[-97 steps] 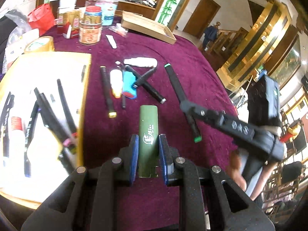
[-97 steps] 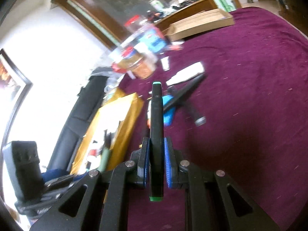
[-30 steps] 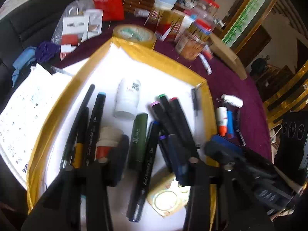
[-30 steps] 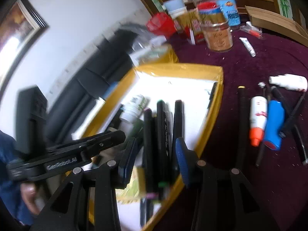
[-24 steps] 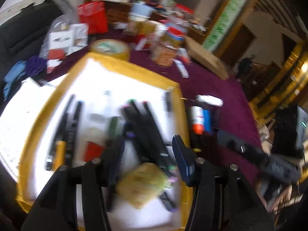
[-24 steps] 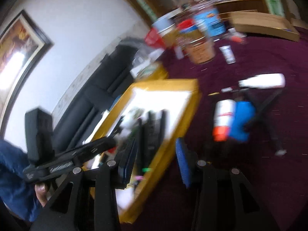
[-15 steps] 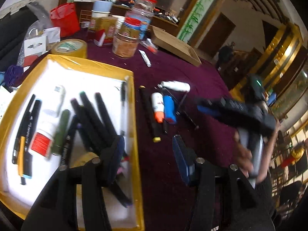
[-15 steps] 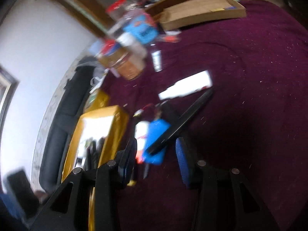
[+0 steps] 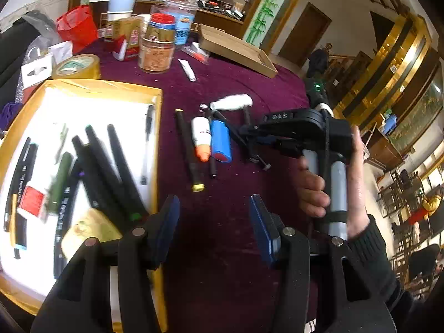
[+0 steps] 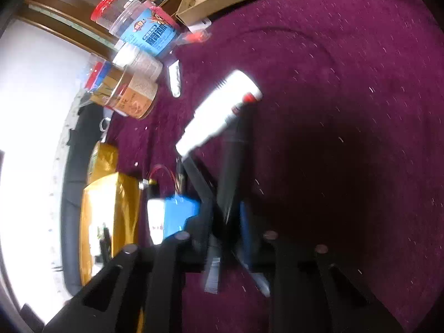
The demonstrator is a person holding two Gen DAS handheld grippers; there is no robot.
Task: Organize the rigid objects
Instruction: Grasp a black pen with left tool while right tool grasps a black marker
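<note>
**Right claw closing on a black marker**

On the left, the yellow-rimmed tray (image 9: 83, 86) already carries a row of black markers (image 9: 116, 166). The left gripper (image 9: 213, 222) hangs empty over the maroon tablecloth (image 9: 222, 88), jaws apart. Further right, the right gripper (image 10: 224, 222) is drawing its jaws in around a black marker (image 10: 233, 161) lying beside the blue cylinder (image 10: 180, 216) and white tube (image 10: 216, 111).
</note>
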